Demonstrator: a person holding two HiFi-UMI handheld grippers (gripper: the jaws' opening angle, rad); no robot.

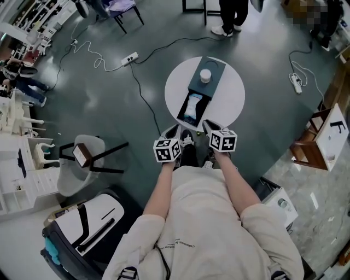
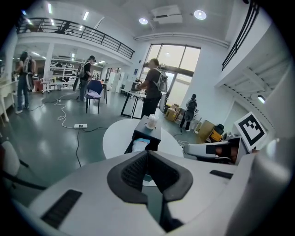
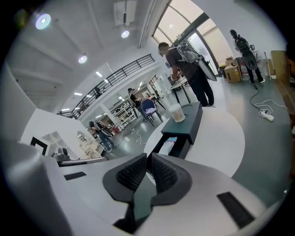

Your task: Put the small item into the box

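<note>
A dark box (image 1: 212, 82) stands on the round white table (image 1: 232, 106), its drawer (image 1: 192, 109) pulled toward me with a blue-and-white packet inside. The small item, a white cup-like jar (image 1: 205, 75), sits on the box's top. Both grippers hover at the table's near edge, short of the drawer. My left gripper (image 1: 173, 131) is shut and holds nothing; in its own view the pads (image 2: 136, 168) meet in front of the box (image 2: 148, 133) and jar (image 2: 151, 121). My right gripper (image 1: 210, 126) is shut too, nothing between its pads (image 3: 161, 173); the jar (image 3: 177, 113) lies ahead of it.
A power strip (image 1: 130, 58) and cables trail over the floor left of the table. A chair (image 1: 82, 156) stands at the left, and cartons and a wooden crate (image 1: 322, 139) at the right. A person (image 1: 231, 16) stands beyond the table.
</note>
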